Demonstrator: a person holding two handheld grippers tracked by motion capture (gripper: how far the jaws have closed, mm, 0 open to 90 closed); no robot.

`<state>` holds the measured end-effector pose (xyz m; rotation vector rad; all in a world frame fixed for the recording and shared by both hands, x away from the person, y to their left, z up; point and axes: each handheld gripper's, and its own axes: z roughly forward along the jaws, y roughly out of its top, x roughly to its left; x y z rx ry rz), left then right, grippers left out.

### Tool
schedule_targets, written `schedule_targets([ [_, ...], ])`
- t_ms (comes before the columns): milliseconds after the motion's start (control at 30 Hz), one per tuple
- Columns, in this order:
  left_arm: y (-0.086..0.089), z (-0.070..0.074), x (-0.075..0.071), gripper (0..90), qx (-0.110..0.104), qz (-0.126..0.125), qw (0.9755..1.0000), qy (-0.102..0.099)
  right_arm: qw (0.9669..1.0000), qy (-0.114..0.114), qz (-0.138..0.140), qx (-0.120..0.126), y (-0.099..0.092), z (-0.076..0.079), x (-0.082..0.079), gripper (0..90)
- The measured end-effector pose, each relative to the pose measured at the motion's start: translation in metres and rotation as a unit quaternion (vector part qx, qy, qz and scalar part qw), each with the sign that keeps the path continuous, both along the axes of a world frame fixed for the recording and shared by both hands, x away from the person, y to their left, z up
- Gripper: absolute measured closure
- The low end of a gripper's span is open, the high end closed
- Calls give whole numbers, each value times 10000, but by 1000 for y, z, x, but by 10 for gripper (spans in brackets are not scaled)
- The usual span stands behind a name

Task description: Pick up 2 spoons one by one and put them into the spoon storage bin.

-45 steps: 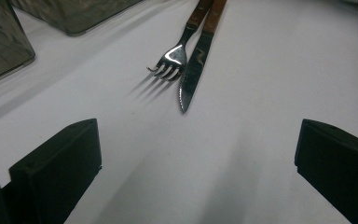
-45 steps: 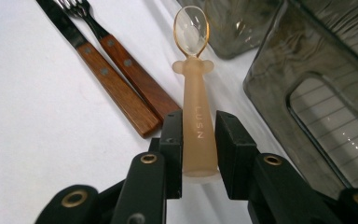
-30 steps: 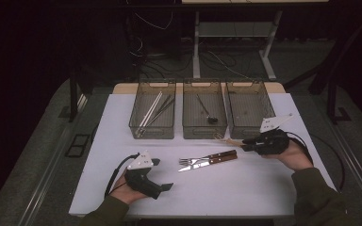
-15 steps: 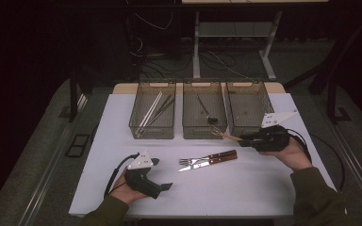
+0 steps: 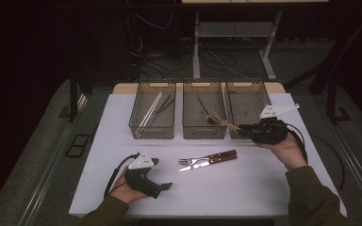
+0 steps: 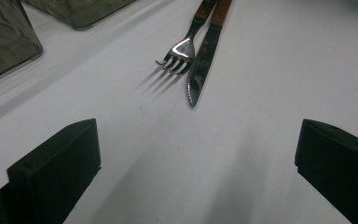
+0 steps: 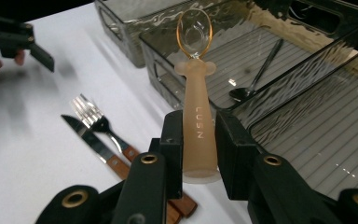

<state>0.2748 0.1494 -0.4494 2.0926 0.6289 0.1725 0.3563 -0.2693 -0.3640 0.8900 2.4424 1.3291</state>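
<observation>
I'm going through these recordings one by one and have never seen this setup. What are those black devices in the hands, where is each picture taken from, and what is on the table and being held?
A person sits at a white table and holds a hand-operated two-jaw gripper in each hand. The high view looks down from above the person's side. The other two pictures come from small cameras riding on the grippers, looking along their black jaws.

The left gripper rests low near the table's front edge with its jaws wide open and nothing between them. In front of it lie a fork and a knife with wooden handles, side by side.

The right gripper is closed on the thick handle of a small peach-coloured spoon, held above the table near three clear bins. The left bin holds long thin sticks, probably chopsticks; the middle one holds a dark spoon.
</observation>
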Motion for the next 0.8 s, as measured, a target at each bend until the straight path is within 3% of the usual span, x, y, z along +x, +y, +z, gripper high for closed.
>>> schedule_targets([
  [367, -1, 0, -1, 0, -50, 21, 10000, 21, 9990, 155, -413, -116, 25, 2, 14, 740],
  [800, 0, 1, -1, 0, -126, 26, 9999, 14, 9968, 364, -633, -330, 64, 1, 54, 739],
])
